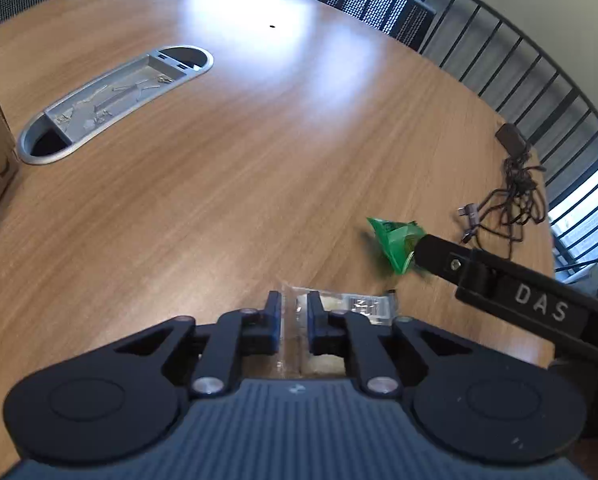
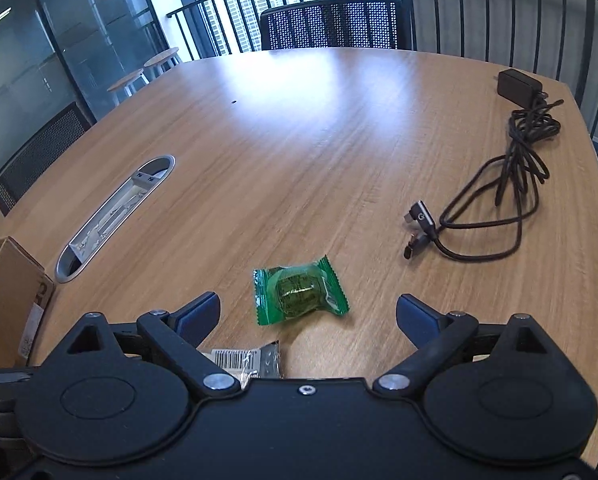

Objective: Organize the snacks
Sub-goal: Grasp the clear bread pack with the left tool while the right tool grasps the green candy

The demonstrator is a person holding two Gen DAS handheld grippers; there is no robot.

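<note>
Tilting down, left gripper clenched on clear snack packet; right gripper spread, apparently above green candy.

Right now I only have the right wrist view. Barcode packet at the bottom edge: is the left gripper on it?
Observer: Yes. The left gripper is shut on the clear packet, pinching its see-through end.
Operator: Grippers crowding each other?
Observer: No. In the left wrist view, one finger of the right gripper overlaps the green snack, off to the right of the left gripper and apart from it.
</note>
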